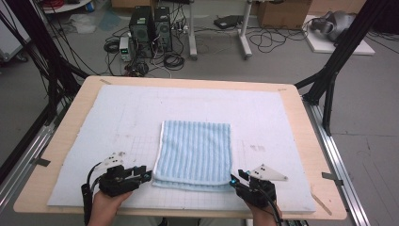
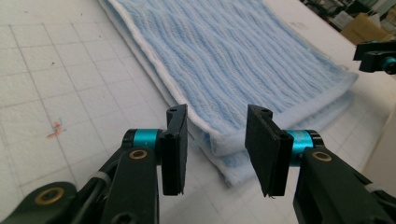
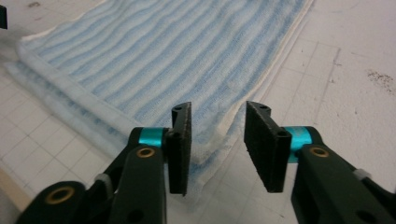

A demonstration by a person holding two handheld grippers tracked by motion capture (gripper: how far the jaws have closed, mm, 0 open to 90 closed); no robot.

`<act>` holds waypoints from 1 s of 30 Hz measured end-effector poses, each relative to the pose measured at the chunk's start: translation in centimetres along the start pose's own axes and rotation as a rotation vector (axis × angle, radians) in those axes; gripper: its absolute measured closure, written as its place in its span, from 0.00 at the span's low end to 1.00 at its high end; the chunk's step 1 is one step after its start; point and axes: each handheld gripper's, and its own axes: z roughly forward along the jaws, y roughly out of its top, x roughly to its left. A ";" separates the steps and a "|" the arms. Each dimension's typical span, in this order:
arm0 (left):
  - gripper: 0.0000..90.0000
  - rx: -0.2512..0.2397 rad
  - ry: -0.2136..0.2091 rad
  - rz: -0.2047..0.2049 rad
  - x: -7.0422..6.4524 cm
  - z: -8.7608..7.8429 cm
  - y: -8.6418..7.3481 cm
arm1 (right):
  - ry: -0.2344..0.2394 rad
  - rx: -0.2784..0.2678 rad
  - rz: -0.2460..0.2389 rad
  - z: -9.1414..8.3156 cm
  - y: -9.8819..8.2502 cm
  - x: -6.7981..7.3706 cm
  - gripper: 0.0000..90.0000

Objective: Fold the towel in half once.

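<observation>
Here both grippers, left gripper (image 1: 147,175) and right gripper (image 1: 234,180), are flanking the folded blue striped towel (image 1: 195,153), fingers released, gripping nothing.

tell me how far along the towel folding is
Done: the blue striped towel lies folded in layers on the white mat. In hand: nothing; the left gripper and right gripper sit open at its near corners. Left: perhaps another fold.

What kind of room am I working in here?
Most likely a lab or test workshop: desktop computer towers with tangled cables on the bare floor, black frame struts, and a gridded mat on the table.
</observation>
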 end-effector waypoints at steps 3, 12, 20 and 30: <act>0.62 0.040 0.005 0.000 -0.3 1.1 0.3 | 0.011 0.019 0.004 0.5 0.1 0.3 0.61; 0.87 0.102 0.076 0.086 -1.5 2.8 -0.2 | 0.046 0.085 0.006 2.0 -1.3 0.4 0.86; 0.95 0.040 0.042 0.088 -1.6 1.6 -0.1 | 0.024 0.042 -0.038 1.5 -1.3 0.7 0.88; 0.96 0.008 -0.044 0.051 -1.9 -0.2 -0.2 | 0.012 0.022 -0.076 -0.3 -0.5 1.4 0.88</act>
